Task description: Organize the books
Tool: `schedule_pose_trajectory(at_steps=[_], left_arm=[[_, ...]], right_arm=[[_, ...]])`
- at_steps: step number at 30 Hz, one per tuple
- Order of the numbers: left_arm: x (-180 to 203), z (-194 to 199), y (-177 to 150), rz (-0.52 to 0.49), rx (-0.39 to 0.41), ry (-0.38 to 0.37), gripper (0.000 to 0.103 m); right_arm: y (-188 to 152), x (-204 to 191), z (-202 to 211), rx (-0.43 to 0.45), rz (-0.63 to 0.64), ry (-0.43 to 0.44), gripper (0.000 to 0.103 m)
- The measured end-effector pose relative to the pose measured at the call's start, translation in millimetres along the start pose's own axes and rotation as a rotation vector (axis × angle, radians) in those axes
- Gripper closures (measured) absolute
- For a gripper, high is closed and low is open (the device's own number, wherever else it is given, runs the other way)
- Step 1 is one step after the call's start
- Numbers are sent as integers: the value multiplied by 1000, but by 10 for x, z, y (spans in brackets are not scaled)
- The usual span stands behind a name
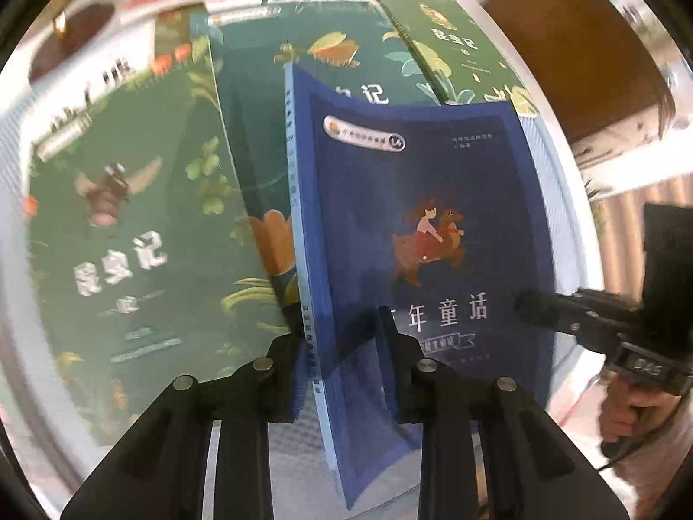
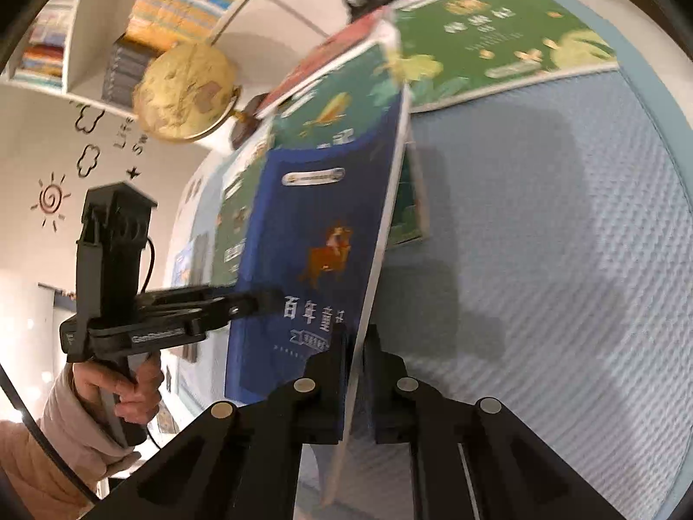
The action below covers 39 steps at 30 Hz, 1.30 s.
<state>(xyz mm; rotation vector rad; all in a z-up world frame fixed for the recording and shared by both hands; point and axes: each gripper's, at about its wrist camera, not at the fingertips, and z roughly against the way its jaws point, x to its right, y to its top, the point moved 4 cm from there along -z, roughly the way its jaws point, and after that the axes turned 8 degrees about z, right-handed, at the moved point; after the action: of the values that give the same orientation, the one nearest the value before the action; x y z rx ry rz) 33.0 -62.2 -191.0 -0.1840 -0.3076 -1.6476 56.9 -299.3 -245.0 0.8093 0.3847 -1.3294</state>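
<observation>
A thin dark blue paperback book [image 1: 424, 234] with a girl riding a bear on its cover stands lifted on edge above the pale blue textured surface [image 2: 563, 260]. The left gripper [image 1: 342, 372] is clamped on its spine edge, and the right gripper [image 2: 353, 372] is pinched tight on its opposite, page edge. Behind it, green illustrated books [image 1: 130, 225] lie flat on the surface, overlapping. A yellowish globe [image 2: 186, 91] stands beyond, near a white bookshelf [image 2: 78, 43].
</observation>
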Motion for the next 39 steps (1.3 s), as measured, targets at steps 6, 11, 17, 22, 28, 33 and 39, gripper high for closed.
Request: schedule_pose_trajectory(at_steps=[6,11,17,22,28,33,39], left_arm=[[-50,234,-24,-2,26,-6,79],[-47,416,-50,-29,58,11,79],[-11,677,-53,-26,112,16,79],[-43,973,-68,-26,166,30,79],[-199,1312,-136,-11,223,42,79],[-431,1539,-192,14,268,44,79],[-772,1724,-274,59,295,50,79]], right_arm=[[-7,-224,108,22,30,-1,96],[27,-362,168,26,47,-1,96],[116,-640,246,52,61,12,96],[152,-869,360,71,86,29,95],[211,-1205,406,84,128,51,95],[272,-1489,354,89,141,92,95],[338,-1808,178,69,195,99,95]])
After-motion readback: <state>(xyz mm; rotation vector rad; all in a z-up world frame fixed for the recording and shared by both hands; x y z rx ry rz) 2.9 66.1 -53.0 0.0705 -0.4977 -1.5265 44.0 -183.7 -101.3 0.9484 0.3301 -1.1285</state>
